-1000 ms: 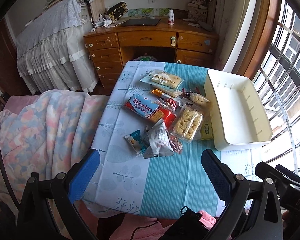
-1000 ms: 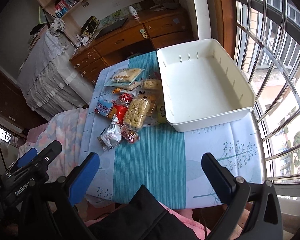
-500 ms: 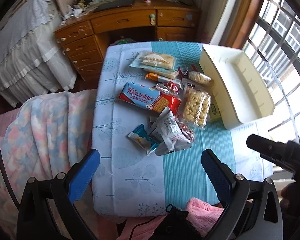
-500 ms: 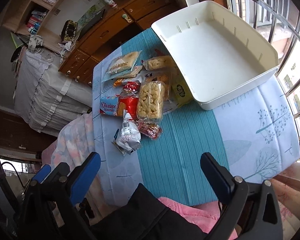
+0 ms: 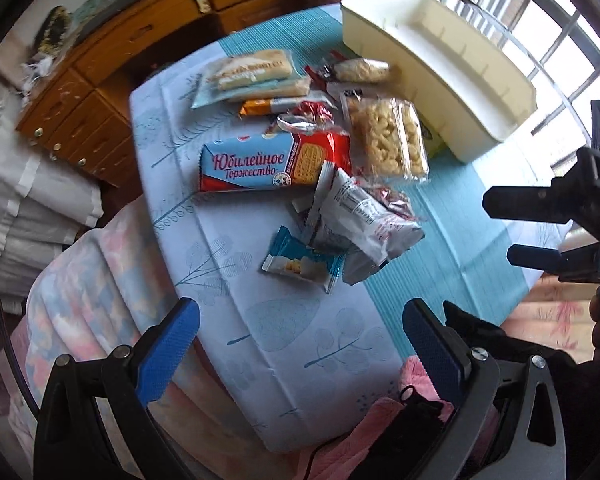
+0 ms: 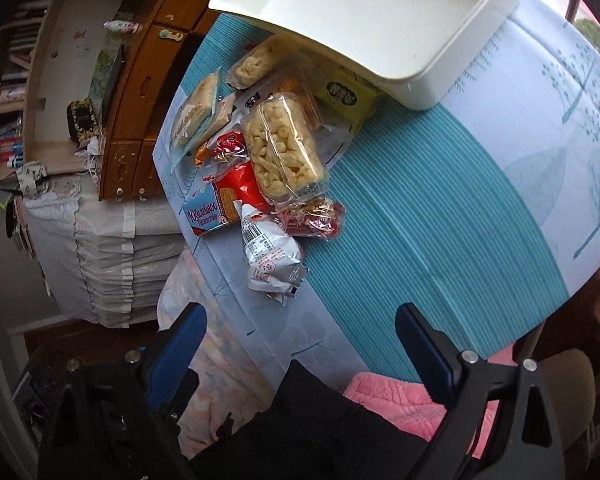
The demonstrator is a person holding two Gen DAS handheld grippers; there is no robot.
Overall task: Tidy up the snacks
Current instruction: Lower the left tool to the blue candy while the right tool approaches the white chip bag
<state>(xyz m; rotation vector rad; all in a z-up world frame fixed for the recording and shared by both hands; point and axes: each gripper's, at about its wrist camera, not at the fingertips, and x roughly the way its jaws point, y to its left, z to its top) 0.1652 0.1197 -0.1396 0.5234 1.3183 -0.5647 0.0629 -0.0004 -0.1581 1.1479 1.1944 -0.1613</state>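
Note:
Several snack packs lie heaped mid-table: a blue-and-red biscuit pack (image 5: 268, 162), a clear pack of puffed snacks (image 5: 388, 142), a crumpled silver bag (image 5: 356, 220), a small blue wrapper (image 5: 300, 262). Beyond them an empty white bin (image 5: 440, 72) stands on the table. My left gripper (image 5: 300, 344) hangs open over the near table edge, nothing between its fingers. My right gripper (image 6: 300, 344) is wide apart with its jaws closing slowly, empty, short of the silver bag (image 6: 270, 258). The right gripper's fingers (image 5: 536, 258) also show at the right edge of the left wrist view.
The table (image 5: 440, 248) wears a blue and teal cloth. A quilted bed cover (image 5: 92, 280) lies at its left, a wooden desk with drawers (image 5: 112, 80) behind, and a barred window (image 5: 540, 8) to the right. Pink fabric (image 6: 396, 396) sits below the near edge.
Both grippers have dropped closer to the table and rolled, so the snack heap looks larger and tilted. The right gripper's fingers have come slightly together.

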